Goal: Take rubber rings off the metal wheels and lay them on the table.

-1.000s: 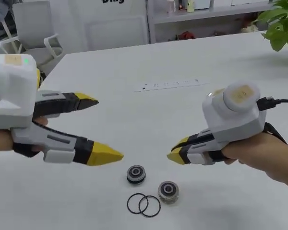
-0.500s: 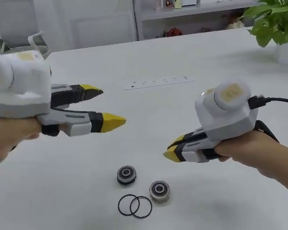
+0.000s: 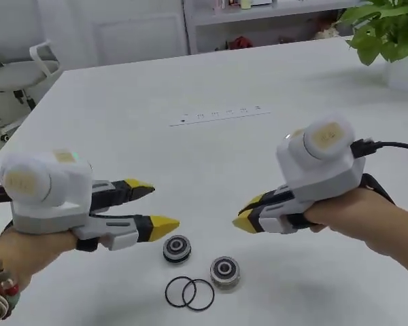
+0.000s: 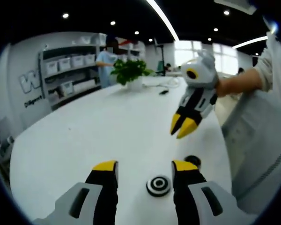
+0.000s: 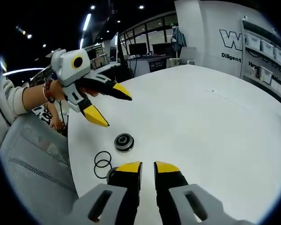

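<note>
Two small metal wheels lie near the table's front edge. The left wheel [image 3: 177, 248] [image 4: 158, 185] [image 5: 124, 142] carries a black rubber band. The right wheel [image 3: 225, 270] looks bare and grey. Two loose rubber rings [image 3: 190, 293] [image 5: 102, 164] lie overlapping just in front of them. My left gripper [image 3: 164, 205] [image 4: 145, 168] [image 5: 118, 111] is open, its lower tip just up and left of the left wheel. My right gripper [image 3: 238, 219] [image 5: 147, 166] [image 4: 181, 127] hovers up and right of the wheels, shut on nothing.
The white table [image 3: 122, 122] has a flush socket strip [image 3: 221, 115] at its middle. A potted plant [image 3: 384, 30] stands at the far right corner, and an office chair [image 3: 20, 61] beyond the far left edge. Shelves line the back wall.
My left gripper has come down and narrowed its opening, ending close above the left wheel. The right gripper has hardly moved. The head camera has shifted.
</note>
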The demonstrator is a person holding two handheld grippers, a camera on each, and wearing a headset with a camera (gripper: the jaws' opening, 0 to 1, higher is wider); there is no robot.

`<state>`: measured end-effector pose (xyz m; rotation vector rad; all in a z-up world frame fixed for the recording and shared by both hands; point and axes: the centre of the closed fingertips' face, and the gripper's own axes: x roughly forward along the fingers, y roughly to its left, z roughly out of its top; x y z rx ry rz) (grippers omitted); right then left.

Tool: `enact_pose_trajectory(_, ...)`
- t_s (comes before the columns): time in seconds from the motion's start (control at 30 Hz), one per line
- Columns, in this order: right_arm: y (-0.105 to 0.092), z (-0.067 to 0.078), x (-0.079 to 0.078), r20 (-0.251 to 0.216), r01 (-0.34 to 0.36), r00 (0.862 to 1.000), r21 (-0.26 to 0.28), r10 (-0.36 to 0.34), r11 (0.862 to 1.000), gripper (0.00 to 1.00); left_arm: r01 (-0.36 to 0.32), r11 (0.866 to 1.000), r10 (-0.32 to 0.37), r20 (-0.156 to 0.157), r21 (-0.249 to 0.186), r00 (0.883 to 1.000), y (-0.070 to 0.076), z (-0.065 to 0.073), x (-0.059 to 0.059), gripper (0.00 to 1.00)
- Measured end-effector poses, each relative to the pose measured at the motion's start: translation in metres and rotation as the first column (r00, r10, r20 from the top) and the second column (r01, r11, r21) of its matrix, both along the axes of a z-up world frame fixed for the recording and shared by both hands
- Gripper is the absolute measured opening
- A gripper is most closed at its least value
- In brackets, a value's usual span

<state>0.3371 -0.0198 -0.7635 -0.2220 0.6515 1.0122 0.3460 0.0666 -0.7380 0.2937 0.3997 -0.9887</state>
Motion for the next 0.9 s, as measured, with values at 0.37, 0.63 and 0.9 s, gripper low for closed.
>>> enact_pose_trajectory(0.37,-0.001,-0.003,0.001,-0.008,0.001,1.000,-0.014,-0.001,1.000,0.07,0.102,0.987,-0.093,-0.076,0.122,0.993,-0.007,-0.044,-0.021,0.32)
enact_pose_trajectory(0.63,-0.001,-0.003,0.001,-0.006,-0.007,1.000,-0.017,0.007,1.000,0.07,0.085,0.988,-0.074,-0.089,0.130,0.993,-0.001,-0.053,-0.017,0.22)
enact_pose_trajectory(0.9,0.001,-0.003,-0.001,-0.019,-0.014,1.000,-0.001,0.014,1.000,0.08,0.042,0.998,-0.034,-0.138,0.054,0.990,0.000,-0.055,-0.014,0.19)
